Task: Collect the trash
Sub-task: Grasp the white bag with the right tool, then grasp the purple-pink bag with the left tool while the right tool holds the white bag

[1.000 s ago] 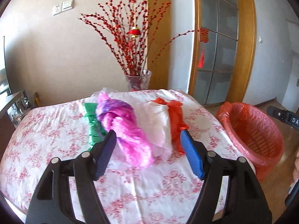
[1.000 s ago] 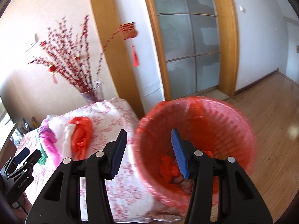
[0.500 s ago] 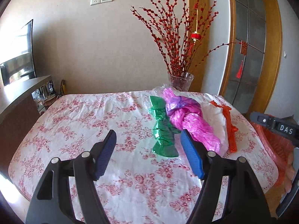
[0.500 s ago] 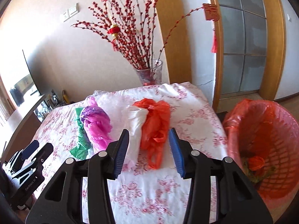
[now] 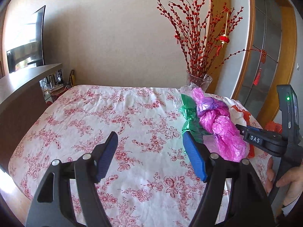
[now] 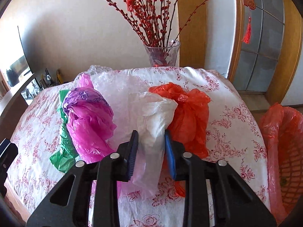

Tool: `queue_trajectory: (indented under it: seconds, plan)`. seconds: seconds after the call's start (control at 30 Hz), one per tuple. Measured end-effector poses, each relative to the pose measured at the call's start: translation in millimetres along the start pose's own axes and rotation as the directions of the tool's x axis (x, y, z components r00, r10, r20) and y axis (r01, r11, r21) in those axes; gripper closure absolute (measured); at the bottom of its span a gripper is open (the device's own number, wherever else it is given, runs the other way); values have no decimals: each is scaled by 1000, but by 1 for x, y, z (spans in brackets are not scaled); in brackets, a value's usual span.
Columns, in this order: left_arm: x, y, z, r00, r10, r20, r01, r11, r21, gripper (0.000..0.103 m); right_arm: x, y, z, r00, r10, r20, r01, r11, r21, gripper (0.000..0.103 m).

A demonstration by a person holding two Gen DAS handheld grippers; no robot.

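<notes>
Four crumpled plastic bags lie together on the floral bench (image 6: pixel 236 117): green bag (image 6: pixel 62 147), pink bag (image 6: pixel 89 121), white bag (image 6: pixel 155 121), orange bag (image 6: pixel 191 117). Right gripper (image 6: pixel 151 147) has just been closing, its fingers narrow, pinching the white bag's bunched middle. Such film looks light, soft and slippery; gathered folds grip best. Left gripper (image 5: pixel 149 155) hangs wide, holding nothing. Red-lined basket (image 6: pixel 284 141) waits beside the bench.

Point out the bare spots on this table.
Bare: the cloth from the green bag across to the sideboard, and the near edge. Crowded: the far right corner, where pink, white and orange bags touch.
</notes>
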State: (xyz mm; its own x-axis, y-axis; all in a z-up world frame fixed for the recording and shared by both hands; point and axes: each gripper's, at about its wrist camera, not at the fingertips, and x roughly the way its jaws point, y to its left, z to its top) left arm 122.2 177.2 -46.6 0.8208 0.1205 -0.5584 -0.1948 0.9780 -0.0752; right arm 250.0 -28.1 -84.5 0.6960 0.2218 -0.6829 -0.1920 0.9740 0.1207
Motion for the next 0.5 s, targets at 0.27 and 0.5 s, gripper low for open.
queue_trajectory:
  seconds: [0.27, 0.5]
  plan:
    - [3, -12, 2, 1000, -29, -6, 29, 999, 17, 33, -32, -13, -6, 998, 14, 61, -15, 1000, 27, 94]
    - [12, -46, 7, 992, -118, -40, 119, 992, 33, 33, -82, -42, -10, 986, -43, 163, 33, 998, 62, 94]
